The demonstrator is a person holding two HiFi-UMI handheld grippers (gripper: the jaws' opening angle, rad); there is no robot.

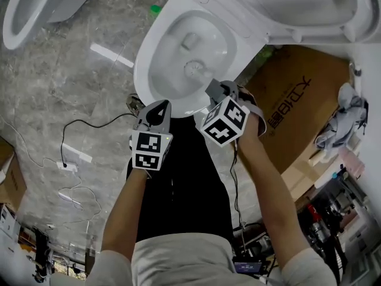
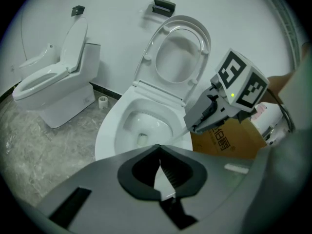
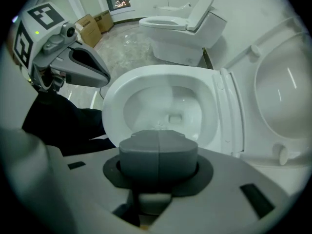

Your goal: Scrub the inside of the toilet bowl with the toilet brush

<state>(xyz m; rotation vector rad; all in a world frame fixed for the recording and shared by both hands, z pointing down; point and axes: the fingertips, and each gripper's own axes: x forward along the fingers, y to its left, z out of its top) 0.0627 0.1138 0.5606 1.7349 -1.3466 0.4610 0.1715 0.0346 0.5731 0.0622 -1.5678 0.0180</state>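
The white toilet bowl (image 1: pixel 143 70) (image 2: pixel 105 135) (image 3: pixel 112 96) stands with its lid raised. The toilet brush head (image 1: pixel 193 69) is down inside the bowl near the drain, and its bristles (image 3: pixel 157 126) peek just above the right jaws. My right gripper (image 1: pixel 214 89) (image 3: pixel 158 135) (image 2: pixel 195 126) hangs over the bowl's near rim, shut on the brush's thin handle (image 2: pixel 175 134). My left gripper (image 1: pixel 161 107) (image 2: pixel 160 147) (image 3: pixel 105 77) is shut with nothing in it, just outside the front rim to the left.
A second toilet (image 1: pixel 24 11) (image 2: pixel 48 82) (image 3: pixel 180 28) stands to the left. A cardboard box (image 1: pixel 297 100) (image 2: pixel 224 143) is beside the bowl on the right, with a grey cloth (image 1: pixel 345 112) beyond it. A cable and power strip (image 1: pixel 68 165) lie on the marble floor.
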